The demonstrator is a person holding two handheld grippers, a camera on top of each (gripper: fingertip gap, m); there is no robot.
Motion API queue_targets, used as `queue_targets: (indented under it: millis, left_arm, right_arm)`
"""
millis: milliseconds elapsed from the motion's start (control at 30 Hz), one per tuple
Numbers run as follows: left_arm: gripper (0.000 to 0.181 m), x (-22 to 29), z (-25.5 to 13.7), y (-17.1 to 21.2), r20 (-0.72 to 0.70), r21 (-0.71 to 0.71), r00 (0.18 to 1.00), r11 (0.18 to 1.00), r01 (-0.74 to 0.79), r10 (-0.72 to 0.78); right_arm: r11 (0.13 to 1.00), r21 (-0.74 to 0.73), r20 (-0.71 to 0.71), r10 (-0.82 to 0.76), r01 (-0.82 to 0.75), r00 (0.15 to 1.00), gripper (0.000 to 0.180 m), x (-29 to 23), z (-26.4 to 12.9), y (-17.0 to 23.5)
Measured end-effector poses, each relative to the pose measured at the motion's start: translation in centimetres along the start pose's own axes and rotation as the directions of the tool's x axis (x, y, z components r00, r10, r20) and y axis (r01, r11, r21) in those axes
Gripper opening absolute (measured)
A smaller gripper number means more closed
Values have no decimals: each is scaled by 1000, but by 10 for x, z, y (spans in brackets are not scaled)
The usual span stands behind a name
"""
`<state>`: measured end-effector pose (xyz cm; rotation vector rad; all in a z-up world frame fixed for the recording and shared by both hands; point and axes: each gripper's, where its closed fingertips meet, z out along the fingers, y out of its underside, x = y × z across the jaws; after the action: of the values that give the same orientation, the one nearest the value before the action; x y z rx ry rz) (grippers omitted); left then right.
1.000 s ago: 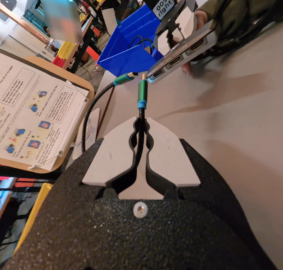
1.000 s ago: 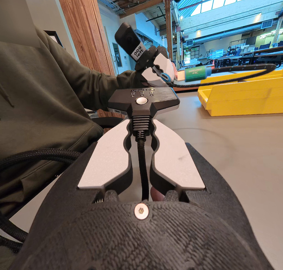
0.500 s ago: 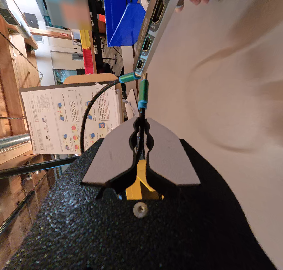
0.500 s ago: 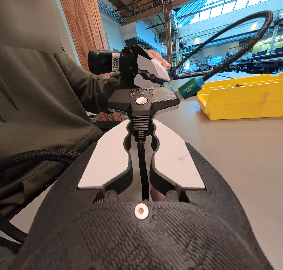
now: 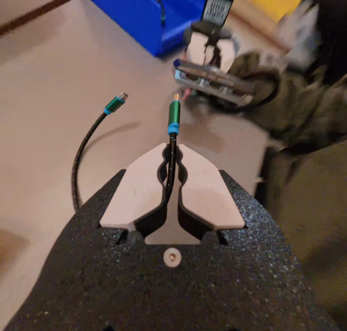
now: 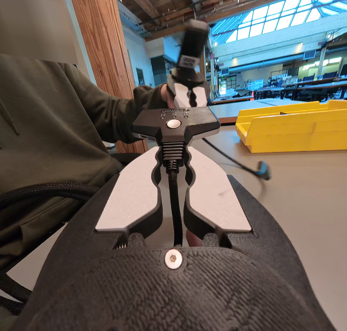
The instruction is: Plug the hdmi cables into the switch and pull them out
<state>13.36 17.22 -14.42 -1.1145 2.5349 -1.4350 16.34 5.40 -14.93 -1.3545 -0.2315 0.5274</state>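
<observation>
My left gripper point(image 5: 172, 147) is shut on a black braided HDMI cable point(image 5: 171, 164) just behind its green plug point(image 5: 174, 113), whose gold tip points up toward the switch point(image 5: 212, 82) and stops short of its port face. The cable's other green plug point(image 5: 116, 103) hangs free to the left. My right gripper point(image 6: 172, 149) is shut on the ribbed cable neck of the black switch point(image 6: 175, 121) and holds it above the table. The left gripper point(image 6: 189, 95) shows behind the switch in the right wrist view, blurred. The free plug point(image 6: 262, 170) hangs low at the right there.
A blue bin point(image 5: 150, 12) stands on the tan table point(image 5: 56, 97) beyond the cable. A yellow bin point(image 6: 293, 127) sits at the right of the table in the right wrist view. A person's olive sleeve point(image 6: 56, 115) fills the left, with a wooden post point(image 6: 101, 59) behind.
My left gripper has swung round, from sideways to pointing down at the table, still holding the cable. The free plug has dropped from high to low. The switch stays held in place.
</observation>
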Motion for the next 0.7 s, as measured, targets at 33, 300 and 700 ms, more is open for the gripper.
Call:
queue_targets:
  millis: [33,300,700]
  left_arm:
    - [6,4,-5,0,-71,-2,994,997,80,-79]
    - [6,37,-44,-28,-573,15,694,841,540,-435]
    - [6,-80,38,65,290,-138,950,987,-77,115]
  right_arm:
    - [1000,14,-1,-3,3,1000,22,-1,-3,-3]
    - [986,168,-55,4,6,998,22,-1,-28,-22]
    - [987,161,-47,2,5,999,22,2,-27,-23]
